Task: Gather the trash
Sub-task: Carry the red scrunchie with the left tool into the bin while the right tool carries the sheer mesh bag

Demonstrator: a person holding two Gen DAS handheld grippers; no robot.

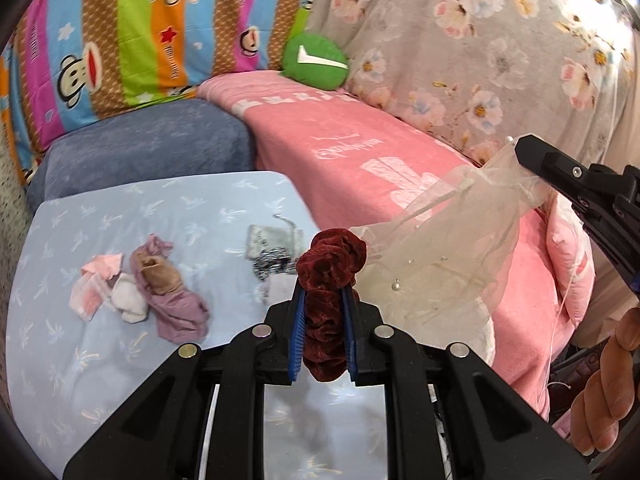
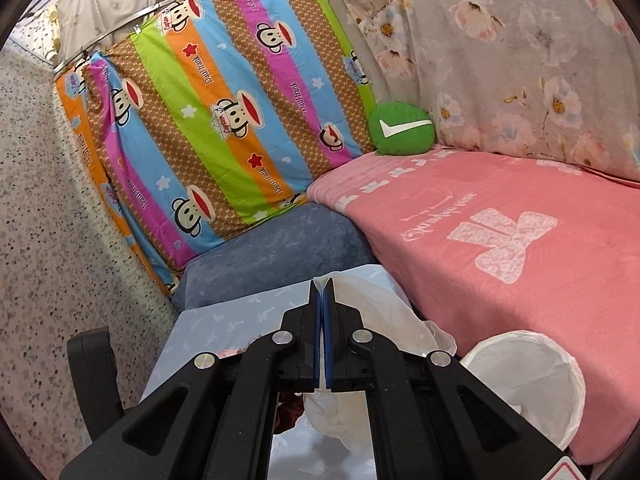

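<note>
Holding a dark red velvet scrunchie (image 1: 326, 276) in my left tool (image 1: 323, 296), blue pads narrow and pressing its sides; it bulges above the tips and hangs below them. My right tool (image 2: 323, 292) is clamped fully together on the rim of a sheer cream bag (image 1: 444, 256), which hangs just right of the scrunchie, over the edge of the pink blanket (image 1: 360, 148). On the pale blue bench (image 1: 120, 360) below: a pile of pink, white and mauve cloth scraps (image 1: 144, 288), and a small grey pouch (image 1: 272, 240) behind the scrunchie. White-lined bin (image 2: 528, 372) sits by the blanket, at right in my right wrist view.
</note>
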